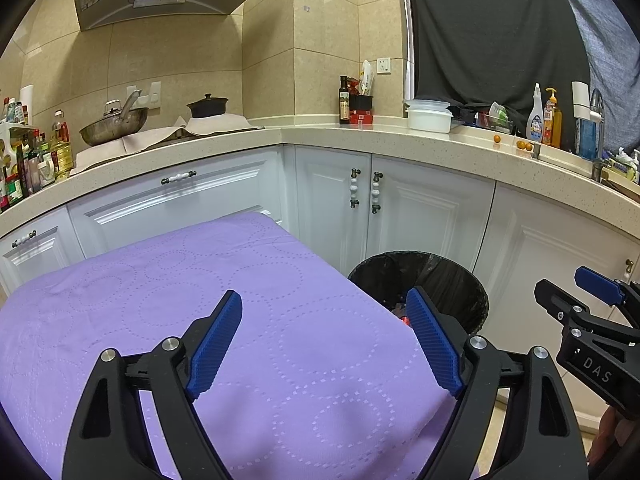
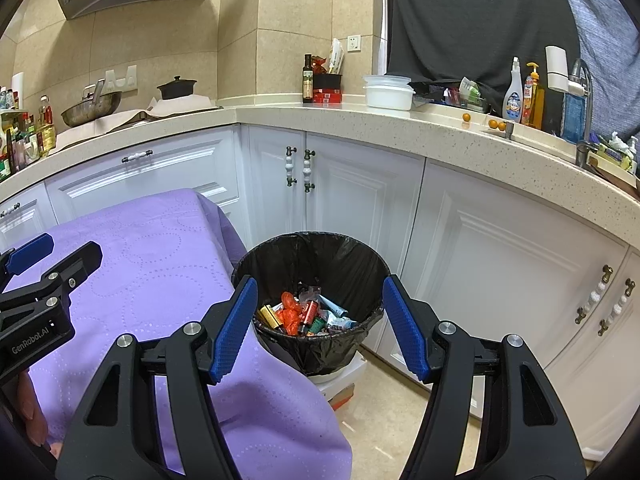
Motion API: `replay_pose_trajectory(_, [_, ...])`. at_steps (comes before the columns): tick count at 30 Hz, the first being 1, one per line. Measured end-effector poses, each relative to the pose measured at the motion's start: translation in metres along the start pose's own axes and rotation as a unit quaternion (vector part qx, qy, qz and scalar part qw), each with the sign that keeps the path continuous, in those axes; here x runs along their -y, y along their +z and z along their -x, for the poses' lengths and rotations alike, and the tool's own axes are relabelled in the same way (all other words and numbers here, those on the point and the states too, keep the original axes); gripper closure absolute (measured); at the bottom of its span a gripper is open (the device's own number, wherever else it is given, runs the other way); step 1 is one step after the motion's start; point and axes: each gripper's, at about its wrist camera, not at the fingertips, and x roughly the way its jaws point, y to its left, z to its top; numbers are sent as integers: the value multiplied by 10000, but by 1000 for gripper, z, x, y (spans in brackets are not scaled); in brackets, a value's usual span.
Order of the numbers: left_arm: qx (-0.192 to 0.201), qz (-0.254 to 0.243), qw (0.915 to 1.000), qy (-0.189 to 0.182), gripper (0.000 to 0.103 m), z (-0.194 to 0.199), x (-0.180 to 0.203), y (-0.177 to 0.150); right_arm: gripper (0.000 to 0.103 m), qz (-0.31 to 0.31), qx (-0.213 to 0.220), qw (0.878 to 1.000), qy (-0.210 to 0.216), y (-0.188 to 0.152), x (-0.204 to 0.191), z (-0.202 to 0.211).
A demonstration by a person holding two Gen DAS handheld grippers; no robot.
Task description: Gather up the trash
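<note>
A trash bin lined with a black bag (image 2: 344,256) stands on the floor beside the table; it also shows in the left wrist view (image 1: 452,280). Inside lies mixed trash (image 2: 304,314): orange plastic, small cans, wrappers. My right gripper (image 2: 318,324) is open and empty, held above the bin's near side; it shows at the right edge of the left wrist view (image 1: 576,288). My left gripper (image 1: 324,340) is open and empty over the purple tablecloth (image 1: 160,300), and appears at the left of the right wrist view (image 2: 52,256). I see no trash on the cloth.
White cabinets (image 2: 360,200) run behind the bin under an L-shaped counter (image 2: 440,128). On the counter stand a wok (image 1: 114,122), a black pot (image 1: 207,106), bottles (image 1: 344,100), white tubs (image 1: 429,114) and small oranges (image 1: 524,145). A white base (image 2: 340,376) sits under the bin.
</note>
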Motion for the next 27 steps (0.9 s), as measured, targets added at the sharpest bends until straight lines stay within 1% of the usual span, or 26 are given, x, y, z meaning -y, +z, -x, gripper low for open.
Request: replay_pose_trajectory(27, [3, 42, 10000, -7, 19, -7, 6, 7, 40, 11, -16, 10000, 0, 0, 0, -2])
